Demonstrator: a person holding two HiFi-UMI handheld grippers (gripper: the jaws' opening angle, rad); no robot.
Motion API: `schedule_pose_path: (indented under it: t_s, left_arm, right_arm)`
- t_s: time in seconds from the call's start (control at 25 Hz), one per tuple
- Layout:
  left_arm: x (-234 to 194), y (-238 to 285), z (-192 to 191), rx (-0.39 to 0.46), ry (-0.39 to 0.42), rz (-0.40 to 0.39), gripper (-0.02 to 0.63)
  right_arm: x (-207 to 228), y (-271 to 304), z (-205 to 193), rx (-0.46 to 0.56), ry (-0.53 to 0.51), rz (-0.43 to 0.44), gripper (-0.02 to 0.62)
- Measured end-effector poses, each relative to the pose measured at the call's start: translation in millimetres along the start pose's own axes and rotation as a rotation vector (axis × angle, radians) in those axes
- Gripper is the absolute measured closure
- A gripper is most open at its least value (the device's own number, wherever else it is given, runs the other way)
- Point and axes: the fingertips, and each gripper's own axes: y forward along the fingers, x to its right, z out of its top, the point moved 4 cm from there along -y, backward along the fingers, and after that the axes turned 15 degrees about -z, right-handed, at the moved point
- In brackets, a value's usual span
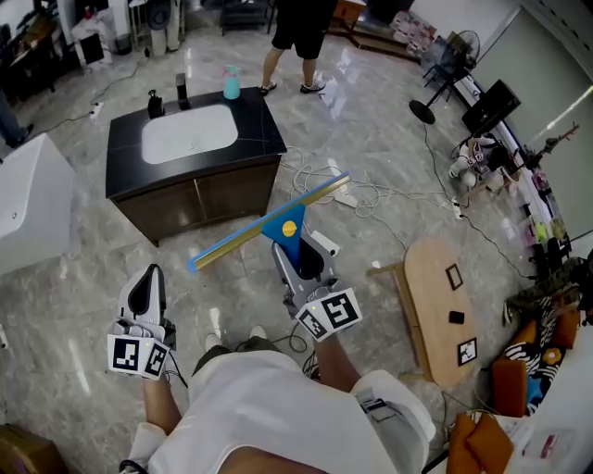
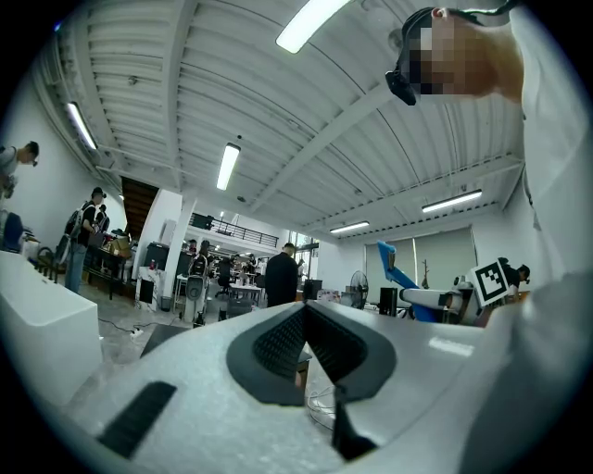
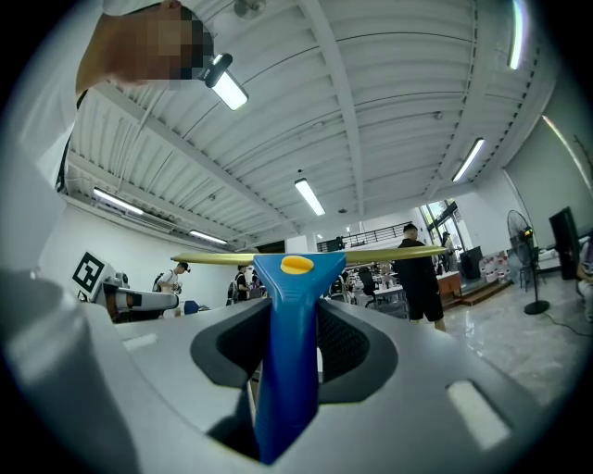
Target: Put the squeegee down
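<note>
- Right gripper (image 1: pixel 298 259), lower centre of the head view: jaws clamped on the squeegee (image 1: pixel 281 229), held by its blue handle (image 3: pixel 287 352).
- The handle runs straight up the gap between the two pads. Its wide end with a yellow button (image 3: pixel 296 266) sticks out past the jaw tips.
- The blade (image 1: pixel 243 238) lies crosswise beyond the tips. In the head view it slants from lower left to upper right; in the right gripper view it is about level.
- The squeegee is in the air over the floor (image 1: pixel 389 120) and touches nothing but the jaws.
- Left gripper (image 1: pixel 148 289), lower left: jaws closed tip to tip with nothing between them, well apart from the squeegee.
- Sink cabinet (image 1: pixel 264 139) at upper left, beyond the blade's left end: dark top, white basin (image 1: pixel 189 132), teal bottle (image 1: pixel 231 83) at its back edge.
- Loose cables (image 1: pixel 371 196) on the floor just past the blade's right end.
- Wooden stool (image 1: pixel 435 278) to the right of the right gripper, well apart from it.
- Person (image 1: pixel 296 28) standing at top centre, behind the cabinet. Fan (image 1: pixel 452 57) and clutter along the right edge.
</note>
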Motion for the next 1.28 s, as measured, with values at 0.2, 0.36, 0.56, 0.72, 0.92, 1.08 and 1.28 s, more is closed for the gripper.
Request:
schedule_pose_path:
  t_s: [0.2, 0.36, 0.56, 0.72, 0.92, 1.08, 1.28]
  left_arm:
    - [4.2, 9.8, 3.0, -0.002, 0.011, 0.0, 0.6]
    - [4.2, 17.1, -2.0, -0.005, 0.013, 0.005, 0.6]
    - [7.2, 23.0, -8.7, -0.017, 0.006, 0.027, 0.6]
    - [9.1, 29.8, -11.8, -0.019, 0.006, 0.048, 0.6]
    - [11.9, 43.5, -15.2, -0.021, 0.004, 0.068, 0.6]
    - [19.7, 56.9, -17.7, -0.025, 0.005, 0.07, 0.6]
    - [24.4, 69.0, -26.4, -0.038, 0.007, 0.069, 0.6]
  right_arm:
    - [8.2, 2.2, 2.8, 0.008, 0.009, 0.01, 0.445]
    - [15.0, 6.2, -1.6, 0.009, 0.011, 0.018, 0.445]
    - [23.5, 12.2, -7.2, -0.005, 0.02, 0.038, 0.445]
    - [31.8, 17.8, -10.7, -0.011, 0.026, 0.057, 0.445]
    - [46.1, 25.7, -13.2, -0.021, 0.031, 0.074, 0.445]
    - [60.4, 26.6, -12.6, -0.022, 0.038, 0.08, 0.445]
    - [72.1, 31.5, -20.9, -0.027, 0.055, 0.086, 0.445]
